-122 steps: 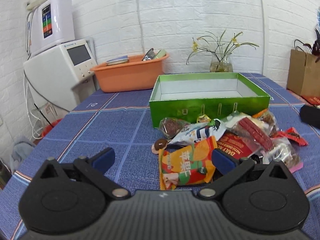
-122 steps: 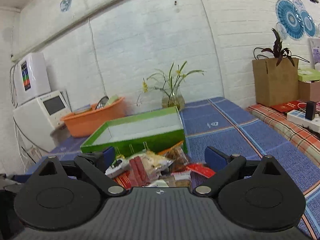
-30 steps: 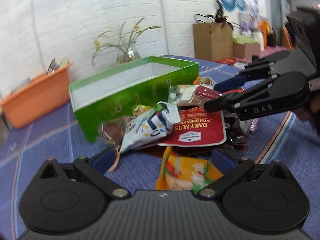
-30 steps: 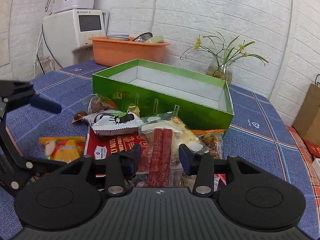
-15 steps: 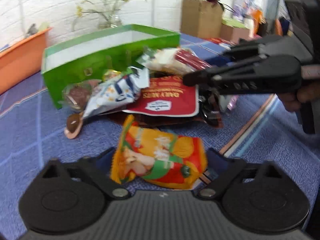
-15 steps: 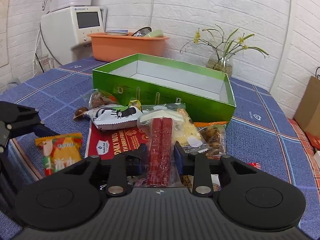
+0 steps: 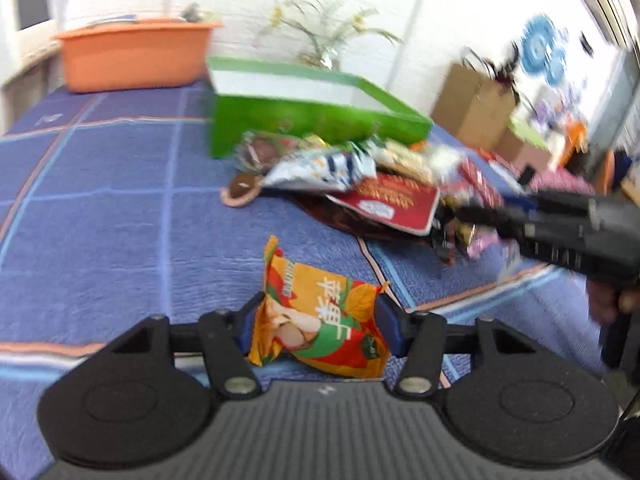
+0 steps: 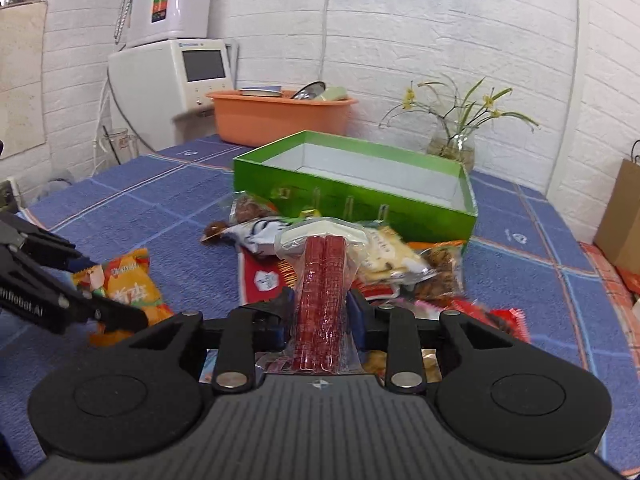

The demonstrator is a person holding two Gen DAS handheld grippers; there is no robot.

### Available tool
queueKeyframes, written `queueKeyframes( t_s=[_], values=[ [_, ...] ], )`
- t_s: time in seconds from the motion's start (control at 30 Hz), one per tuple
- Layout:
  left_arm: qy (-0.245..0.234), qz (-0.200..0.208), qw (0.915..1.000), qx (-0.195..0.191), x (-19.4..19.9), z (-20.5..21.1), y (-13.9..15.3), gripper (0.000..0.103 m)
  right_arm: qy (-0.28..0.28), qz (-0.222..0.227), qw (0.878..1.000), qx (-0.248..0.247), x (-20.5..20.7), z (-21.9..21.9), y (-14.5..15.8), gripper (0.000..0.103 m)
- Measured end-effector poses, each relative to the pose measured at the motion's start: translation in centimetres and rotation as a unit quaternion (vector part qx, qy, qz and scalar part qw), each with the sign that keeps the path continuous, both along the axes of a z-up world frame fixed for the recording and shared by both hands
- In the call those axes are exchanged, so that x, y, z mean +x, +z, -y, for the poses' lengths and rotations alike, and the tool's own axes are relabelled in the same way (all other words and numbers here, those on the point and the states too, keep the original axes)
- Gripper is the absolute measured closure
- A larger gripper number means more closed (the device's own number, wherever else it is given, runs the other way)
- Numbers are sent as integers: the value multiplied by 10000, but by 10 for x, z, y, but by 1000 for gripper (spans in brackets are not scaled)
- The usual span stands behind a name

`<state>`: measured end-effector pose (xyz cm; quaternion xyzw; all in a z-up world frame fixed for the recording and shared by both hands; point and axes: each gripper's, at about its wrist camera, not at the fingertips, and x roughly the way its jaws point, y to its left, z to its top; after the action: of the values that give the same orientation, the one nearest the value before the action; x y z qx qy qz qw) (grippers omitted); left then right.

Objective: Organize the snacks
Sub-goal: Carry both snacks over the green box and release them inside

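Two packets are in my grip at once. My right gripper has its jaws drawn narrow onto the sausage pack, a stiff pair of red sticks in clear film, held near its close end and angled up over the snack pile. My left gripper has its jaws about halfway in, both pads touching the sides of the orange pouch, which lies on the blue cloth to the near left of the pile; I cannot tell whether it is lifted. I judge the pouch light, puffy and slick, likely to crumple or squirt out, so a hold across its middle suits it. The sausage pack should stay rigid but may pivot, being held at one end. The green box, open and bare inside, stands at the far side of the pile, touching it, with an orange tub beyond.
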<state>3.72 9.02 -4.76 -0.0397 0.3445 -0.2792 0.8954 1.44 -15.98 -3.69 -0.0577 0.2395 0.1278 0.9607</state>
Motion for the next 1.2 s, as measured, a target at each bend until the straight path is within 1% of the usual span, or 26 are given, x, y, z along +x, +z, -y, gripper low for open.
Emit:
queueKeyframes(
  t_s=[0.1, 0.2, 0.27, 0.3, 0.37, 0.43, 0.47, 0.53, 0.57, 0.67, 0.7, 0.77, 0.8, 0.83, 0.87, 0.9, 0.93, 0.97, 1.03, 1.1, 1.13, 1.2],
  values=[
    [217, 276, 9992, -178, 2, -11, 21, 47, 150, -122, 9993, 323, -2, -2, 3, 51],
    [440, 829, 9951, -305, 18, -9, 50, 47, 408, -58, 9965, 721, 7, -1, 18, 51],
    [545, 1190, 9905, -427, 36, -2, 70, 47, 458, 219, 9948, 886, 20, 0, 33, 51],
    [628, 1405, 9872, -417, 45, 4, 78, 47, 445, 471, 9937, 917, 29, 2, 42, 51],
    [737, 1819, 9803, -205, 65, 22, 94, 47, 251, 947, 9916, 840, 48, 7, 59, 51],
    [833, 2087, 9744, -6, 91, 40, 103, 47, -7, 1265, 9898, 649, 72, 13, 72, 51],
    [893, 2113, 9733, 23, 105, 48, 104, 47, -93, 1346, 9893, 558, 85, 16, 76, 51],
    [947, 1966, 9759, -17, 135, 60, 98, 47, -169, 1286, 9904, 485, 116, 22, 75, 51],
    [952, 1801, 9790, -88, 152, 66, 92, 47, -190, 1131, 9920, 530, 131, 24, 71, 51],
    [1027, 1343, 9856, 15, 189, 81, 66, 47, -355, 458, 9955, 756, 177, 33, 49, 51],
    [1014, 1218, 9873, 53, 198, 86, 57, 47, -440, 255, 9957, 772, 187, 35, 40, 51],
    [945, 1081, 9895, 140, 211, 93, 45, 47, -527, 17, 9964, 662, 202, 36, 26, 51],
    [928, 1043, 9900, 182, 215, 95, 40, 47, -590, -23, 9963, 622, 207, 35, 21, 47],
    [884, 1021, 9907, 166, 217, 98, 36, 46, -633, -63, 9959, 639, 211, 36, 17, 34],
    [826, 983, 9917, 112, 219, 98, 33, 44, -588, -161, 9955, 720, 215, 37, 14, 28],
    [811, 983, 9918, 79, 218, 97, 31, 40, -539, -264, 9951, 790, 217, 39, 12, 6],
    [825, 1050, 9910, 65, 216, 95, 31, 26, -559, -324, 9944, 841, 217, 41, 12, 0],
    [820, 1204, 9893, 47, 210, 92, 33, 20, -585, -366, 9938, 872, 215, 43, 13, 0],
    [812, 1540, 9846, 132, 197, 85, 39, 20, -559, -286, 9932, 983, 204, 50, 18, 0],
    [843, 1718, 9813, 184, 182, 74, 47, 19, -427, -86, 9934, 1061, 186, 57, 26, 0],
    [851, 1802, 9798, 177, 175, 70, 50, 12, -341, 0, 9941, 1031, 176, 59, 29, 0],
    [880, 2036, 9748, 216, 152, 55, 52, 10, -85, 109, 9961, 869, 152, 60, 33, 0]
  ],
)
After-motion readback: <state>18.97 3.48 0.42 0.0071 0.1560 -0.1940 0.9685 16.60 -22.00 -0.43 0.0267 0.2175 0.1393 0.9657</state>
